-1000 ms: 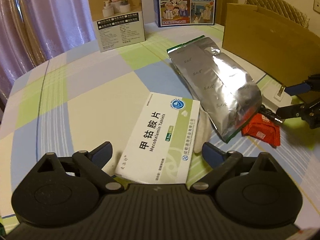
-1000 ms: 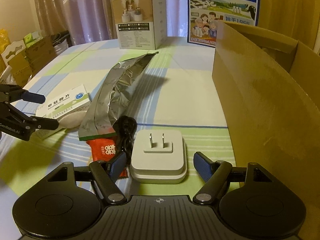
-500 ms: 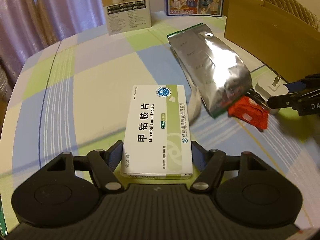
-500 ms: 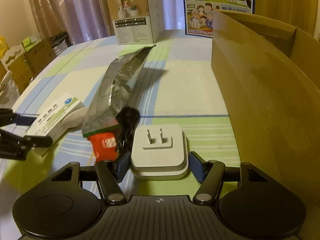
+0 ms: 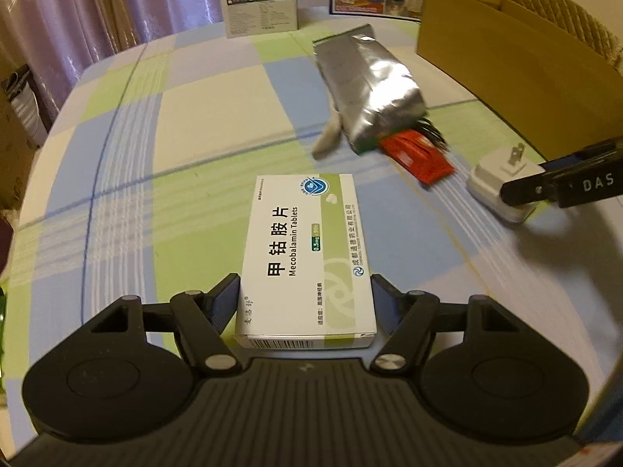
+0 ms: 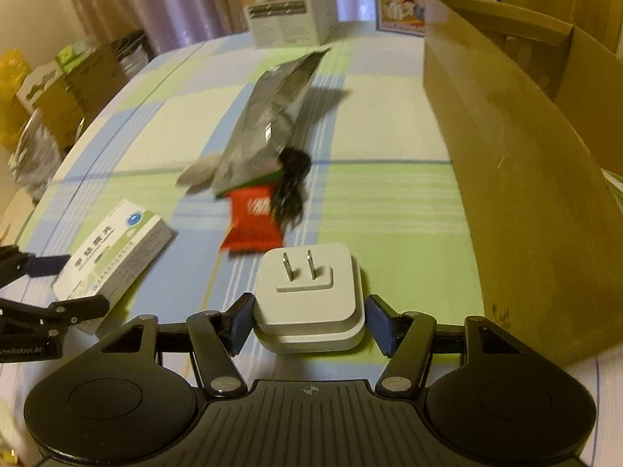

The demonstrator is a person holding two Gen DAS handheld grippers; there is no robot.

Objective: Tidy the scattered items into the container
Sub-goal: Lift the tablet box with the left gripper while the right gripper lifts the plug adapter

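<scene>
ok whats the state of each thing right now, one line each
left tool: shut on pill box
pill box: gripped at its sides, flat
right tool: shut on charger
charger: gripped, prongs up
foil bag: lying flat, its end over the red packet
red packet: on table, loose
black cable: bundled, beside the red packet
cardboard box: open
</scene>
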